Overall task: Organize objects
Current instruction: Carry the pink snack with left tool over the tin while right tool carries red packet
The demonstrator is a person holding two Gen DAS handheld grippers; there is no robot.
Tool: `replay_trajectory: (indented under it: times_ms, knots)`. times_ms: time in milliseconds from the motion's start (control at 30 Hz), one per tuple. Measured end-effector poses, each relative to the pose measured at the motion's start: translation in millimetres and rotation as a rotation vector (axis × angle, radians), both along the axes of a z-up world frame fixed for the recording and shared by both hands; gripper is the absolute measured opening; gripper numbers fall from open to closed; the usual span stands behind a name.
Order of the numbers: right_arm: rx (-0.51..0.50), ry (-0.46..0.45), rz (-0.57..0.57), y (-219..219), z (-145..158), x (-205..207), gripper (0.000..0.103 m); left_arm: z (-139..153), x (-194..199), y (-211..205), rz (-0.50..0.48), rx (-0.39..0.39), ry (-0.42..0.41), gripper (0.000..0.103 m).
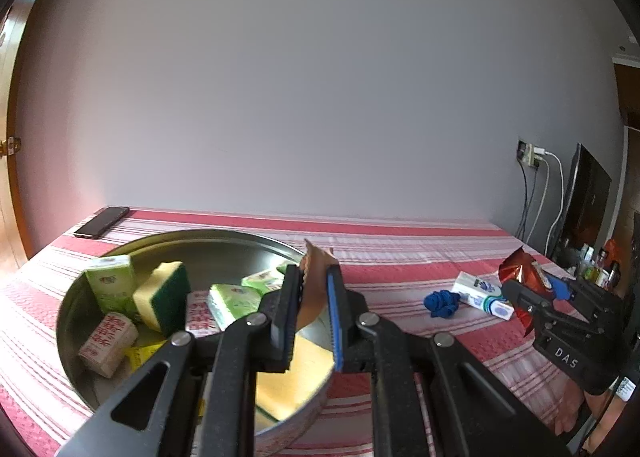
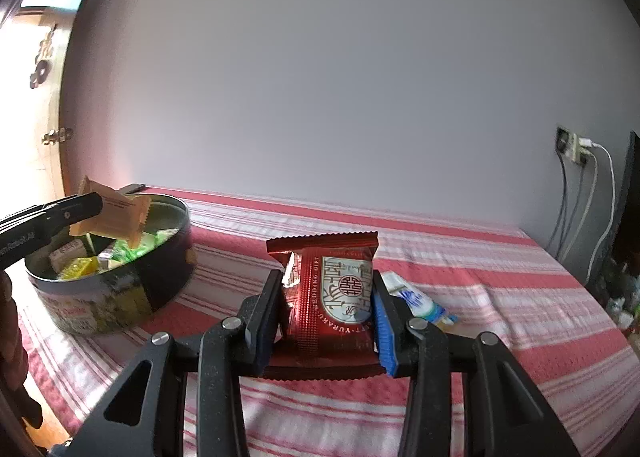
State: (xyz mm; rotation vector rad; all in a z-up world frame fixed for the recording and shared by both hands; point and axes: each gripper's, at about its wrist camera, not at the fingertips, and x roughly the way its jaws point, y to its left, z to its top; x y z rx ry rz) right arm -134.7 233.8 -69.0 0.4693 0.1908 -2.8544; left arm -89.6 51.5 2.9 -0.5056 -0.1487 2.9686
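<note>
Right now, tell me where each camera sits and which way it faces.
Left wrist: on the left tool, facing the wall across the round tin; its fingers pinch an orange packet.
Right wrist: on the right tool, facing the same wall; its fingers clamp a red packet; a hand shows at left.
Shared: each sees the other tool, the tin, the striped cloth.

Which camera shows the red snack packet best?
The right wrist view: the red snack packet sits front-on between the right gripper fingers, label readable. The left wrist view shows it only small and crumpled at the far right.
</note>
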Motion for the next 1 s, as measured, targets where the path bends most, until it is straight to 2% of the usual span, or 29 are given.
replay_trajectory:
  times_ms: [300,533,1000]
  knots:
    - [0.001,0.022,0.136,-50,27,-4,0.044,2,-1,-28,0.091,0.002,0.005,0.011]
    - [0.012,0.001,0.24,-95,39,-21,0.044,-1,-5,-59,0.173,0.01,-0.022,0.011]
    - [0.048,-0.112,0.361,-166,29,-56,0.044,-19,-16,-86,0.233,0.012,-0.108,0.011]
